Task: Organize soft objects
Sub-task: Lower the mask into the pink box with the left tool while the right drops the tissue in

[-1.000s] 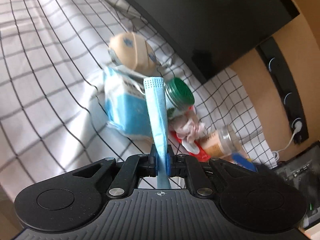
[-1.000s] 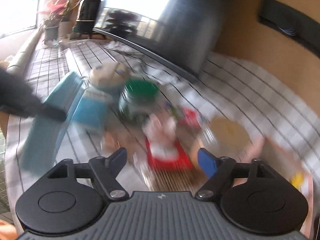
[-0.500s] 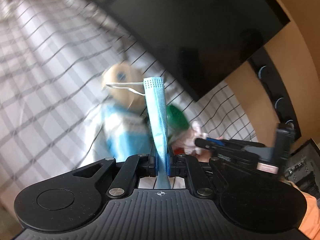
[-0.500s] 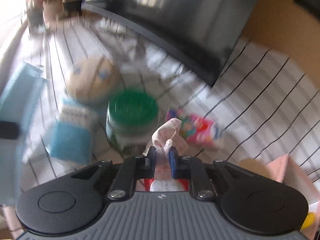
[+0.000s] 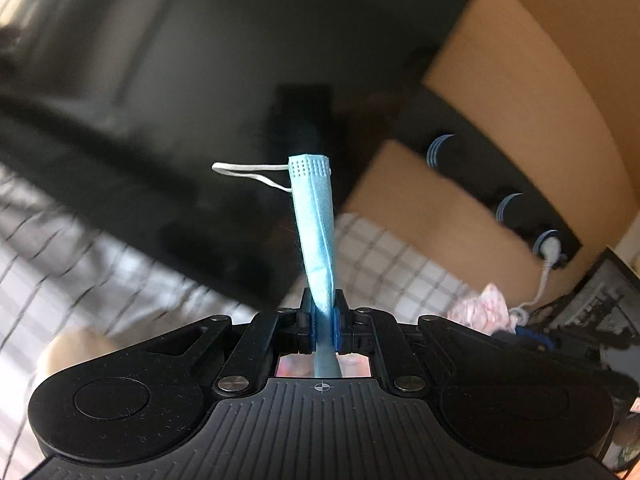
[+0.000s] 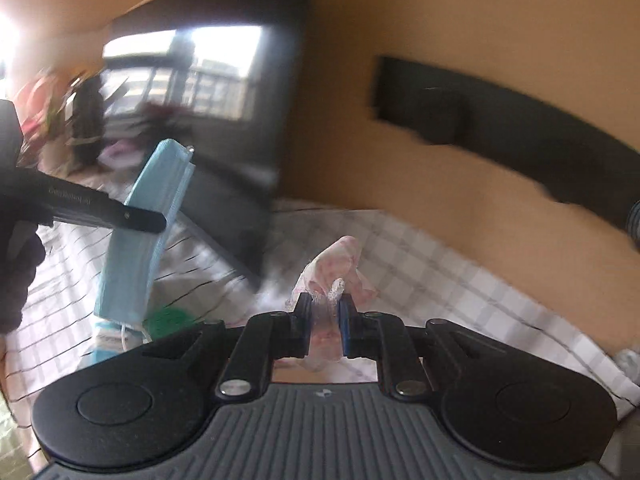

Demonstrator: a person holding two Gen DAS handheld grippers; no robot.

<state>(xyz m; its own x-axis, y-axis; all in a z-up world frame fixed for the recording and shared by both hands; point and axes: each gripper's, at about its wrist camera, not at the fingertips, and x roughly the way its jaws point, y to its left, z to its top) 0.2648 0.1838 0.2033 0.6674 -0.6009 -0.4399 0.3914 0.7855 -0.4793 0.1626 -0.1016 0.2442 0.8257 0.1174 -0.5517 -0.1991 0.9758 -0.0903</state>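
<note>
Two claws are in view, each clamped on one soft thing. The left claw (image 5: 323, 314) has its fingers pressed together on a single blue face mask (image 5: 316, 224), folded narrow and standing upright out of the grip, lifted clear above the checked cloth (image 5: 384, 264) that covers the worktop. One white ear loop (image 5: 248, 172) sticks out to the left from the mask's top end.

From the right wrist view the same mask (image 6: 144, 232) hangs at the left, gripped across its middle by the left claw's dark finger (image 6: 100, 210), its lower end dangling over a blurred blue-and-white packet (image 6: 106, 344).

Just right of that packet, one green lid (image 6: 170, 320) peeks out low behind the claw body. No container shows what it holds.

Further right, the right claw (image 6: 325, 322) is closed on one crumpled pink-and-white cloth (image 6: 336, 268), which bunches up above the fingers and hangs down between them, held above the checked cloth (image 6: 420, 264). In the left wrist view that pink bundle (image 5: 480, 308) shows at the far right.

A black screen (image 5: 180, 80) fills the far left, and a tan wall (image 6: 440, 200) with one long black strip (image 6: 520, 136) is on the right.
</note>
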